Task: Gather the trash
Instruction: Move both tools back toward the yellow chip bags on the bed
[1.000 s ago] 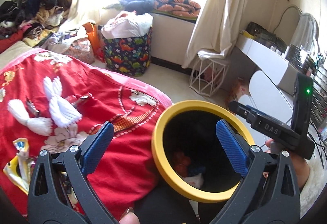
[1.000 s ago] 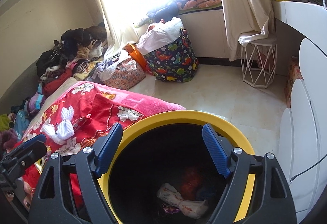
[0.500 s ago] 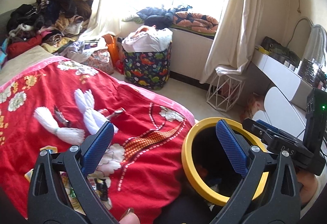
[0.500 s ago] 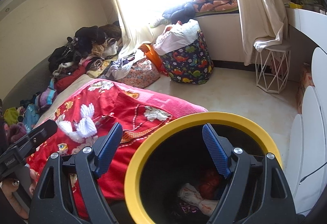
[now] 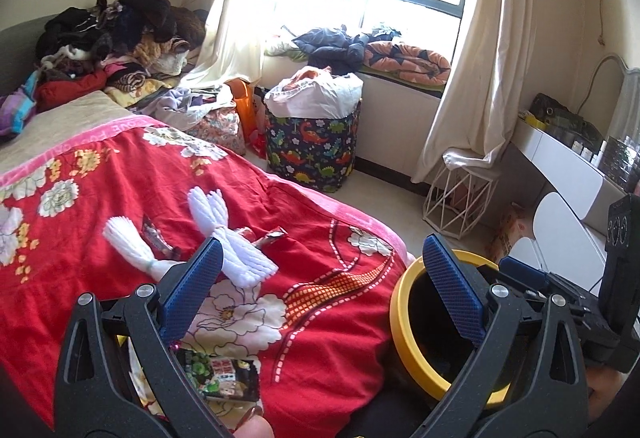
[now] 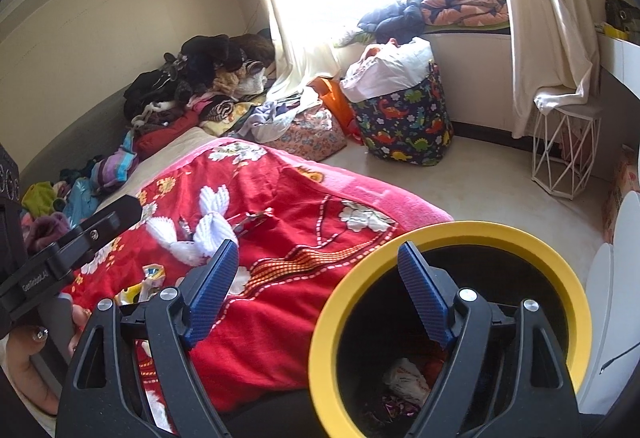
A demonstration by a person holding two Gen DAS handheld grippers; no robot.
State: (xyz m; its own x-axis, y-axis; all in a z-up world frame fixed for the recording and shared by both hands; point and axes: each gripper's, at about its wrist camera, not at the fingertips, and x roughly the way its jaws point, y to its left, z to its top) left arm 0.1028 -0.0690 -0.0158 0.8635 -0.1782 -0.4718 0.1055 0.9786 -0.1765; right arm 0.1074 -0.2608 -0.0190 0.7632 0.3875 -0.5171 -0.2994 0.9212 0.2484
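My left gripper (image 5: 322, 258) is open and empty over the red floral blanket (image 5: 320, 338). A green-and-black snack wrapper (image 5: 224, 378) lies on the blanket just below its left finger. Small dark wrappers (image 5: 272, 234) lie among white tassels further ahead. The black bin with a yellow rim (image 5: 398, 322) stands at the bed's edge to the right. My right gripper (image 6: 318, 258) is open and empty, its right finger over the bin (image 6: 440, 234), which holds crumpled trash (image 6: 404, 378). A yellow wrapper (image 6: 152, 278) lies on the blanket (image 6: 280, 318) at its left.
A dinosaur-print basket (image 5: 312, 154) full of laundry and a white wire stool (image 5: 456, 198) stand on the floor under the window. Clothes are piled (image 5: 120, 34) at the bed's far end. A white desk (image 5: 568, 166) runs along the right wall.
Both grippers have swung left and slightly up, away from the bin's mouth toward the bed. The bin has slid right in both views, and the snack wrapper has come into sight. Both stay open.
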